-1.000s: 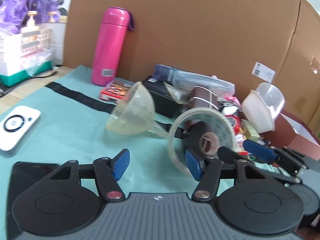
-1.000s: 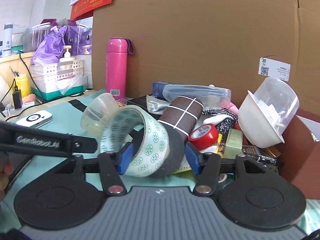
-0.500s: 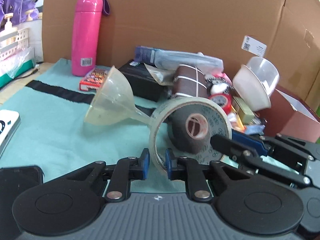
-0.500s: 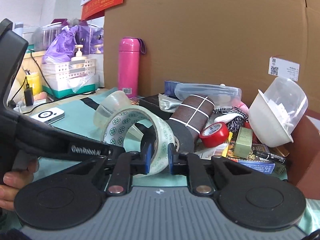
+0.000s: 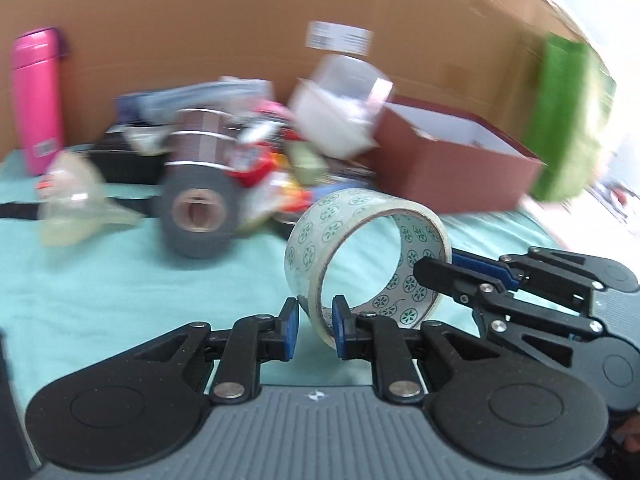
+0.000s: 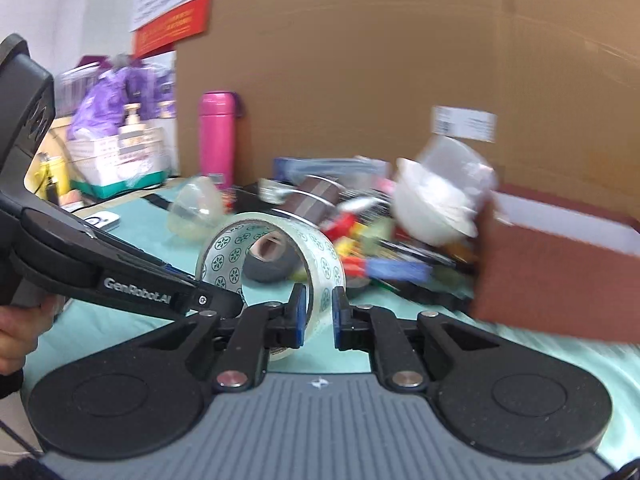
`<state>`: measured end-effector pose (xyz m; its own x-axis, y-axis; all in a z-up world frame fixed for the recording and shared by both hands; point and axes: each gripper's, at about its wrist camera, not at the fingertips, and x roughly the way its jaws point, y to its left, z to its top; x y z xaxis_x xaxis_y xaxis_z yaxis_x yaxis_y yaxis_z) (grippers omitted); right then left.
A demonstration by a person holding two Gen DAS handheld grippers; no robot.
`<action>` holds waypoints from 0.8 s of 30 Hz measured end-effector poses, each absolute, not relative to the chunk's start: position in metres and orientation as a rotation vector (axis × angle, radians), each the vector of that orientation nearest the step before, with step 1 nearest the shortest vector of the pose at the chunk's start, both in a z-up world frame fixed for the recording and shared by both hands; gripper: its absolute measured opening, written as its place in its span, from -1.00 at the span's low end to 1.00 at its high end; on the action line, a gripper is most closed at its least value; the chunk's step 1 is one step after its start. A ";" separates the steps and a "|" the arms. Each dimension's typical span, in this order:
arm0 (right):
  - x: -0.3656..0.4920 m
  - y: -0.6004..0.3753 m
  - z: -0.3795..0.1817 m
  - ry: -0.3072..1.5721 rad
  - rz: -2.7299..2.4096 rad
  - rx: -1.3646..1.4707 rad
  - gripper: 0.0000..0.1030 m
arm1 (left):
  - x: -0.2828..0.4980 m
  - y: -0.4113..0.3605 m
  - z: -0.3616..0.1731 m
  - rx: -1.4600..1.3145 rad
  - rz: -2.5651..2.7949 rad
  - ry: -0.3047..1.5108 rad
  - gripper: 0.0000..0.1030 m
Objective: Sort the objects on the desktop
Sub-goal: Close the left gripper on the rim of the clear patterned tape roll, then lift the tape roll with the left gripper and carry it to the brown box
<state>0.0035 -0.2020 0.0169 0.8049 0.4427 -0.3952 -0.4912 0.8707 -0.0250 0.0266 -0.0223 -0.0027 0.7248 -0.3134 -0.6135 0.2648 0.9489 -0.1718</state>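
The left wrist view looks over a worktop [image 5: 100, 280] covered in pale green cloth, with a tall cardboard wall [image 5: 240, 12] behind it. A blurred heap of small things lies along the foot of the cardboard: a grey tape roll [image 5: 198, 212] standing on edge, a clear plastic funnel [image 5: 76, 204] lying on its side to its left, a striped brown cylinder [image 5: 200, 140] behind, and a white bowl with a clear lid [image 5: 340, 108] tilted on top of the pile. A pink flask [image 5: 36, 96] stands upright at far left. An open brown box [image 5: 452, 168] sits to the right of the heap, with something bright green [image 5: 568, 120] beyond it.

In front of all this, apart from the heap, is a roll of clear tape [image 5: 360, 256] printed with green rosettes. The left claw [image 5: 314, 328] is nearly closed, its blue pads pinching the roll's near rim. The right claw [image 5: 448, 258] comes in from the right and grips the far side of the same roll.

In the right wrist view the right claw [image 6: 319, 312] is closing, its pads on either side of the tape's wall, while the left claw's black arm reaches the roll from the left. A hand [image 6: 20, 332] shows at the left edge.
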 end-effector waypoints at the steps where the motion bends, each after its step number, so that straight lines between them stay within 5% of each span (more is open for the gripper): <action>1: 0.001 -0.212 0.016 0.403 0.477 -0.114 -0.78 | 0.026 -0.032 -0.003 -0.057 -0.344 0.691 -0.63; 11: 0.020 -0.263 -0.001 0.428 0.329 0.035 -0.73 | 0.056 -0.082 -0.001 0.025 -0.406 0.683 -0.64; 17: 0.021 -0.269 -0.005 0.432 0.342 0.051 -0.73 | 0.059 -0.083 -0.006 0.015 -0.388 0.663 -0.42; 22: 0.025 -0.265 -0.005 0.437 0.348 0.047 -0.70 | 0.064 -0.085 -0.005 0.020 -0.395 0.684 -0.42; 24: 0.028 -0.264 -0.005 0.436 0.350 0.046 -0.55 | 0.066 -0.086 -0.005 0.023 -0.389 0.682 -0.43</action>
<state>0.0277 -0.2640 -0.0047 0.8480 0.3417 -0.4052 -0.3220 0.9393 0.1182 0.0657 -0.0856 -0.0052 0.7074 -0.3428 -0.6182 0.3579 0.9278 -0.1049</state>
